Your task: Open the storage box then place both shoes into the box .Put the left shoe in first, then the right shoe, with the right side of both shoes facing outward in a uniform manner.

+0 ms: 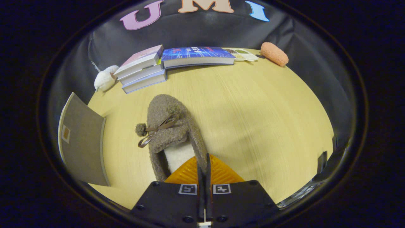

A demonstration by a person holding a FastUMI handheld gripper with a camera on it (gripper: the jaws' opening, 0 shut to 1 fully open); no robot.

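Note:
A brown fuzzy slipper (167, 126) with a ribbon bow, a pom-pom and a white lining points away from me over the wooden table (259, 120). My gripper (204, 160) is shut on the right-hand rim of the slipper's opening, with the heel end hidden behind the fingers. Whether the slipper rests on the table or hangs just above it I cannot tell. To the left of the slipper stands a grey flat panel (82, 142) of the storage box, tilted up on the table's near left side; the box's inside is hidden.
At the table's far edge lie a stack of books (142, 68), a blue book (197, 56), a small compartment dish (243, 54), an orange fuzzy roll (274, 53) and a white plush thing (105, 79). Dark equipment (322, 164) stands at the near right edge.

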